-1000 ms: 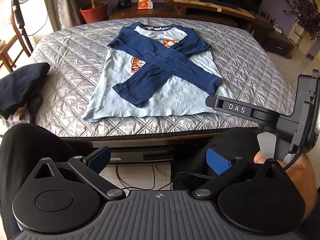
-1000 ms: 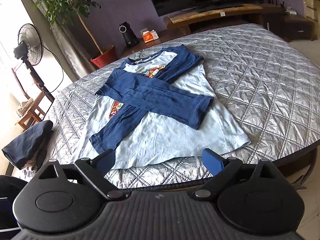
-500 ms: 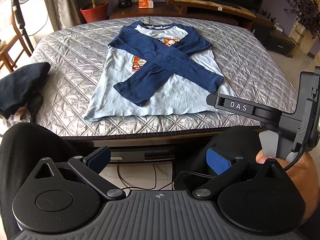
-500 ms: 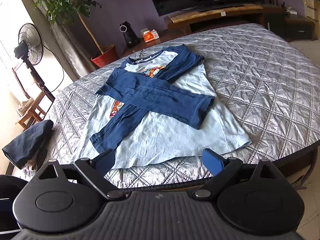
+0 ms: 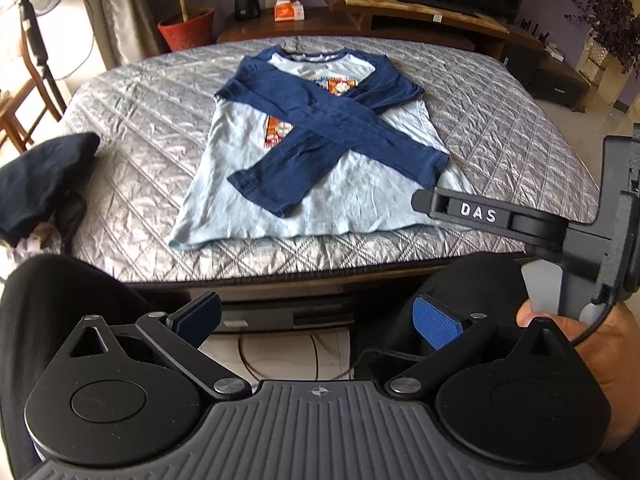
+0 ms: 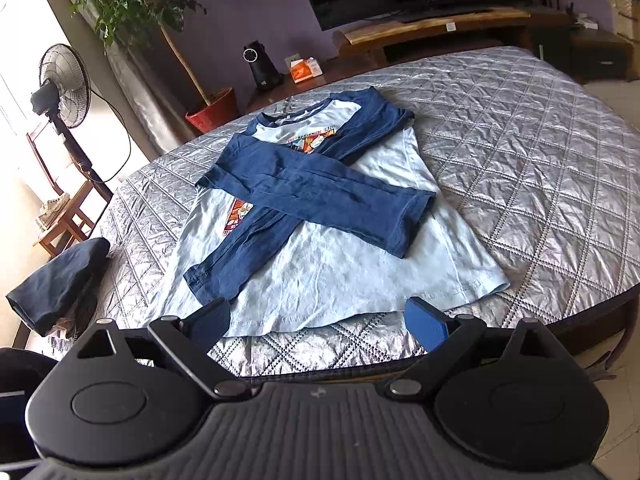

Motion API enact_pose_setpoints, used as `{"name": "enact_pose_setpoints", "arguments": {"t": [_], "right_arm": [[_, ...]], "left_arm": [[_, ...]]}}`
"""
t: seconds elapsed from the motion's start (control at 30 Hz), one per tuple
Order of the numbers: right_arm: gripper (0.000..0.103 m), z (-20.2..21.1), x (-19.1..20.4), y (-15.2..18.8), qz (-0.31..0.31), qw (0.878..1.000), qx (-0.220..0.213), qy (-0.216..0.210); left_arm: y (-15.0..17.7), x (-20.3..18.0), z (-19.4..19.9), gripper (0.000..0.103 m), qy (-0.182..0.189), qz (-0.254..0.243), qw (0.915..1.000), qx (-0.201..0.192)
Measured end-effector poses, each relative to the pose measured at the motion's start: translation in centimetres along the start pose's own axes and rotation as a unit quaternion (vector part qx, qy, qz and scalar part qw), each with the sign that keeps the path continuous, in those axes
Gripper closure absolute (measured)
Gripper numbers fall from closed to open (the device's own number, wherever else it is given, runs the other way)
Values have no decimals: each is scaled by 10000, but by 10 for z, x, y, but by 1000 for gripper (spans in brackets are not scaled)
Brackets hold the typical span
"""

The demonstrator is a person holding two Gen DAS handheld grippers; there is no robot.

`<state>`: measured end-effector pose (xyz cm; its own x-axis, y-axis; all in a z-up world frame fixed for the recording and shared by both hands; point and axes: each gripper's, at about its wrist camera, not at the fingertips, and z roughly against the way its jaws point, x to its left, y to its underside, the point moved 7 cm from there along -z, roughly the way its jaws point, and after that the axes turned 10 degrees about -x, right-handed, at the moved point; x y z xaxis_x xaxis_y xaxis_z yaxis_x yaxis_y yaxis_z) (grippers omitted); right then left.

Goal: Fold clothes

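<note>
- Long-sleeved shirt (image 5: 320, 168): it is lying face up on the grey quilted bedspread (image 5: 500, 120), hem toward you, with both navy sleeves (image 6: 320, 196) crossing over the pale blue front.
- No containers are showing; a dark folded garment (image 5: 36, 184) is resting on the bed's left edge, well apart from the shirt.
- You are holding the left gripper (image 5: 318, 320) short of the bed's near edge, its fingers spread wide and gripping nothing.
- Your right gripper (image 6: 318, 322) is hovering just before the shirt's hem, fingers equally wide, touching no cloth.
- Your right hand (image 5: 592, 344) is showing beside the left gripper, clasping the right gripper's handle.
</note>
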<state>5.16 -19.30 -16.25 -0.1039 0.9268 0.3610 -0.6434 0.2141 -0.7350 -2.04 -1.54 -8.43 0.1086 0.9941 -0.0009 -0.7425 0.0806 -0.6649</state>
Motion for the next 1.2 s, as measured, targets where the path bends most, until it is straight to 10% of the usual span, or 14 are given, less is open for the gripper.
{"name": "enact_pose_setpoints", "arguments": {"t": [0.47, 1.2], "right_arm": [[10, -16, 10, -14, 364, 9993, -110, 33], [10, -11, 1, -17, 281, 9989, -369, 59]], "left_arm": [[-8, 71, -66, 1, -42, 114, 9999, -81], [-3, 45, -89, 1, 58, -194, 9996, -205]]}}
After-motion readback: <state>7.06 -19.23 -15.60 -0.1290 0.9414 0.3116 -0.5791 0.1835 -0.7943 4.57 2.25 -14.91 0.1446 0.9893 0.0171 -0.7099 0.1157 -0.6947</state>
